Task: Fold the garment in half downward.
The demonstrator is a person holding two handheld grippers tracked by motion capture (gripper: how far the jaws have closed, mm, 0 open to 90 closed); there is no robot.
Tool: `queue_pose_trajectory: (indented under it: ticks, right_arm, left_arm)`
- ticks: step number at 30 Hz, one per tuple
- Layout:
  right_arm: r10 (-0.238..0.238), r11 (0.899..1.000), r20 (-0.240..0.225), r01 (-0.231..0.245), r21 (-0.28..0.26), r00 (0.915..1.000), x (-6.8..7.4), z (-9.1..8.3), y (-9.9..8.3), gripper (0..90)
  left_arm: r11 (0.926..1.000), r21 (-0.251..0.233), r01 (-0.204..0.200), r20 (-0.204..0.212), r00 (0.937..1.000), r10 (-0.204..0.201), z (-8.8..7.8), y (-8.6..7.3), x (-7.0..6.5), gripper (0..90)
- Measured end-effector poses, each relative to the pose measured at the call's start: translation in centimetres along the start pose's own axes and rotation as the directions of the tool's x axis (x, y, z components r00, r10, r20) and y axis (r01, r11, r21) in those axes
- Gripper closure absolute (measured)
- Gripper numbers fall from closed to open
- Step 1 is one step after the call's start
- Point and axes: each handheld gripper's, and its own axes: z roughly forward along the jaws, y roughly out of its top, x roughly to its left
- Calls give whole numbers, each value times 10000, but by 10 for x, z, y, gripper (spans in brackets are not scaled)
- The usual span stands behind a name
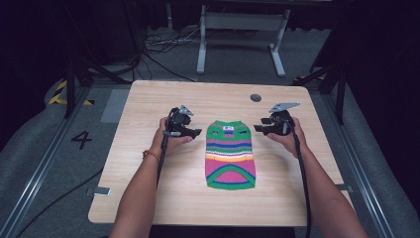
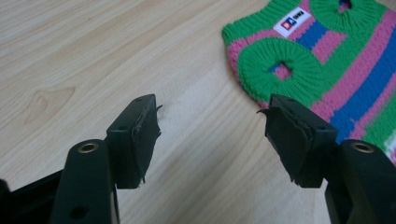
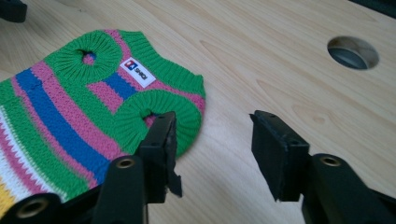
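The striped knit sweater [image 1: 231, 155] lies flat mid-table [image 1: 148, 198]. Left hand-held gripper [image 1: 196, 132] at 9 o'clock and right hand-held gripper [image 1: 258, 128] at 3 o'clock, jaws apart and empty, approach its shoulders; next, each likely pinches one.

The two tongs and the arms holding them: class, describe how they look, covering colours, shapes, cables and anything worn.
Both tongs, left and right, are black, each topped by a grey three-cornered plate. Each has two blocky black jaws with brass-coloured rivets and worn pads. A black cable trails from each along the forearm. The arms are sleeveless; the left wrist wears an orange bracelet.
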Motion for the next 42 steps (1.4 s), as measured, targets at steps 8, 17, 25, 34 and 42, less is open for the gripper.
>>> queue_pose_trajectory:
  ticks: [8,17,25,34,42]
  right_arm:
    - [11,9997,-171,-7,251,9999,5,30,11,585]
    - [397,9984,-176,-390,416,9991,2,51,9,591]
    - [577,9971,-64,-573,494,9983,2,65,9,560]
    - [543,9965,-381,-517,650,9978,2,66,11,675]
    - [681,9963,-678,-643,562,9954,4,66,10,833]
  left_arm:
    - [10000,-42,25,49,10000,-25,20,20,-2,421]
    - [9994,-257,226,573,9981,-211,47,34,-11,446]
    - [9977,-75,669,290,9974,-667,61,26,-9,451]
    - [9989,-95,452,503,9977,-447,62,27,-13,601]
    - [9999,-121,77,411,9991,-72,61,28,-22,821]
